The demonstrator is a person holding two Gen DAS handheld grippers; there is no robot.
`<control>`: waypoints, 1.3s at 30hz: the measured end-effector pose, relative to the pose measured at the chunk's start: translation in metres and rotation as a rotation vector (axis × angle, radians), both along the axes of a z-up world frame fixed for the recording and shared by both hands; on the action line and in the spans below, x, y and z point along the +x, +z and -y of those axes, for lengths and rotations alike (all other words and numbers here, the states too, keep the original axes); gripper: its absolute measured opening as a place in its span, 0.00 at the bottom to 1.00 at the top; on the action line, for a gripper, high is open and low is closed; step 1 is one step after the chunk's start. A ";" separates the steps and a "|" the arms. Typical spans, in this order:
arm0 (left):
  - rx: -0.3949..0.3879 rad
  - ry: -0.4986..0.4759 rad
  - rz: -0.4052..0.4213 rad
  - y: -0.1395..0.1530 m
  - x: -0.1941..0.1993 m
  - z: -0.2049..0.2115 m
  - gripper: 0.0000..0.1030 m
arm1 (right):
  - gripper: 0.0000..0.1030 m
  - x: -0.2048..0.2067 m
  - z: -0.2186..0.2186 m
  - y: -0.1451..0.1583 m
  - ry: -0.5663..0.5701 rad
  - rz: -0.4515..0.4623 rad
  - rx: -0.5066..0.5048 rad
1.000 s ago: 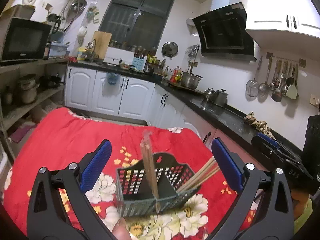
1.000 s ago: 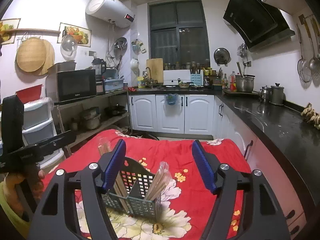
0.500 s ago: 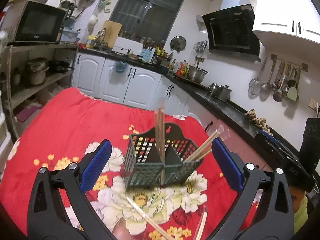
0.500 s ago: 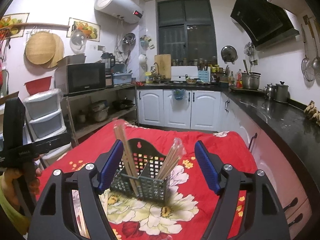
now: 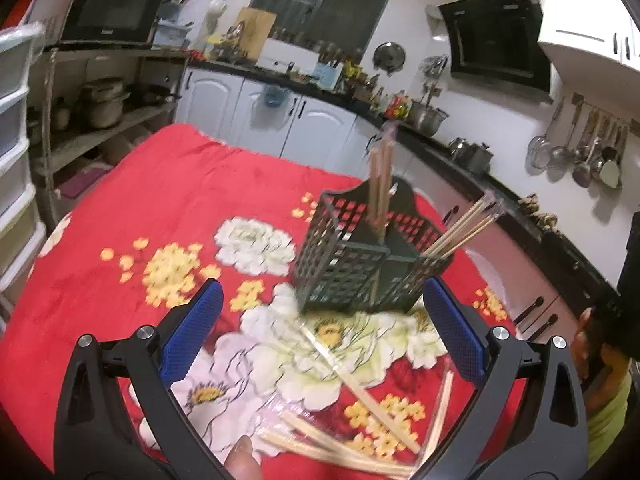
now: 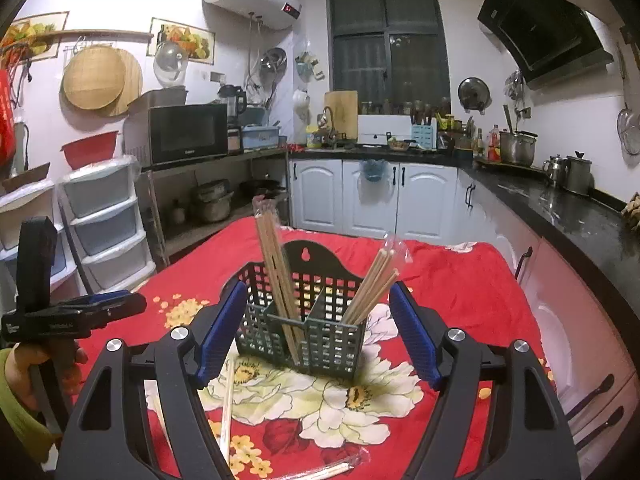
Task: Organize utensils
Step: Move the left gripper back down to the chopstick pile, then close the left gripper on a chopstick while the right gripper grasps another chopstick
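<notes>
Both pairs of fingers [image 5: 320, 328] [image 6: 318, 332] spread, empty, one basket [image 6: 304, 320], two chopstick bundles [image 6: 276, 264] standing inside

White-walled kitchen: dark window [image 6: 390, 46], white cabinets [image 6: 372, 196], black countertop [image 6: 560, 208].

Indoor night light from overhead, even and fairly bright; the window [image 6: 390, 38] at 12 o'clock is dark. The left wrist view is motion-blurred, smearing the utensil basket [image 5: 368, 264] and the wrapped chopsticks [image 5: 352, 420] at 6 o'clock. The right wrist view is sharp. Fisheye bending and black vignette crowd all edges. The black countertop [image 6: 560, 200] at 3 o'clock shows soft glare
</notes>
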State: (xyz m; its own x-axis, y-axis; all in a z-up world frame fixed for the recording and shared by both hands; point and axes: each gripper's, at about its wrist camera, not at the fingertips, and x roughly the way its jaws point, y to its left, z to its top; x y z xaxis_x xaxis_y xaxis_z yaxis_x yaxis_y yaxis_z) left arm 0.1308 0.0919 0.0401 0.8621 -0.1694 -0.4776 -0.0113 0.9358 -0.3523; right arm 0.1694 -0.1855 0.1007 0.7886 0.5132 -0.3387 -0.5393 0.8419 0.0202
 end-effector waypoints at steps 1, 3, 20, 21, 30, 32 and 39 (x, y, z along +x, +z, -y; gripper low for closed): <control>0.000 -0.001 -0.011 -0.003 -0.001 -0.001 0.90 | 0.69 0.000 -0.001 -0.002 0.002 -0.005 -0.003; 0.002 -0.003 -0.035 -0.010 -0.002 -0.001 0.90 | 0.69 0.000 -0.002 -0.005 0.008 -0.013 -0.010; 0.015 0.018 -0.148 -0.043 -0.020 -0.007 0.90 | 0.69 0.005 -0.022 -0.029 0.077 -0.083 -0.068; 0.018 0.018 -0.154 -0.044 -0.021 -0.007 0.90 | 0.69 0.006 -0.024 -0.030 0.082 -0.085 -0.072; 0.013 0.010 -0.192 -0.055 -0.033 -0.009 0.90 | 0.65 0.012 -0.041 -0.044 0.134 -0.137 -0.127; -0.003 0.015 -0.199 -0.056 -0.036 -0.012 0.89 | 0.61 0.014 -0.046 -0.048 0.147 -0.158 -0.142; -0.072 -0.049 -0.244 -0.065 -0.042 -0.012 0.61 | 0.41 0.023 -0.066 -0.070 0.217 -0.257 -0.197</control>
